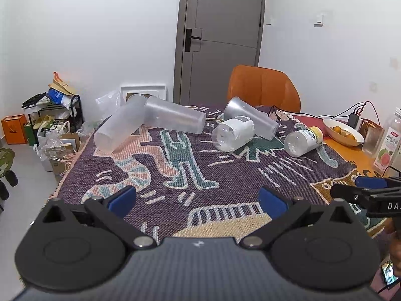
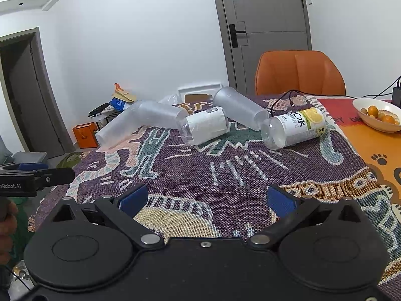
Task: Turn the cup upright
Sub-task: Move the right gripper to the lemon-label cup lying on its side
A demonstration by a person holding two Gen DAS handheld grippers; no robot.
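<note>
Three frosted plastic cups lie on their sides at the far end of the patterned cloth: one at far left (image 1: 117,128) (image 2: 117,128), one across it (image 1: 175,118) (image 2: 160,115), one at centre right (image 1: 250,116) (image 2: 240,110). Two clear bottles also lie down: a white-labelled one (image 1: 231,134) (image 2: 204,128) and a yellow-labelled one (image 1: 302,140) (image 2: 293,130). My left gripper (image 1: 198,200) is open and empty above the near cloth. My right gripper (image 2: 208,198) is open and empty, beside the left; it also shows in the left wrist view (image 1: 363,188).
A white bowl of oranges (image 1: 343,131) (image 2: 378,115), a juice bottle (image 1: 388,140) and a charger with cables (image 1: 353,118) are at the right. An orange chair (image 1: 263,87) (image 2: 300,72) stands behind the table. Clutter and bags (image 1: 50,125) sit on the floor at left.
</note>
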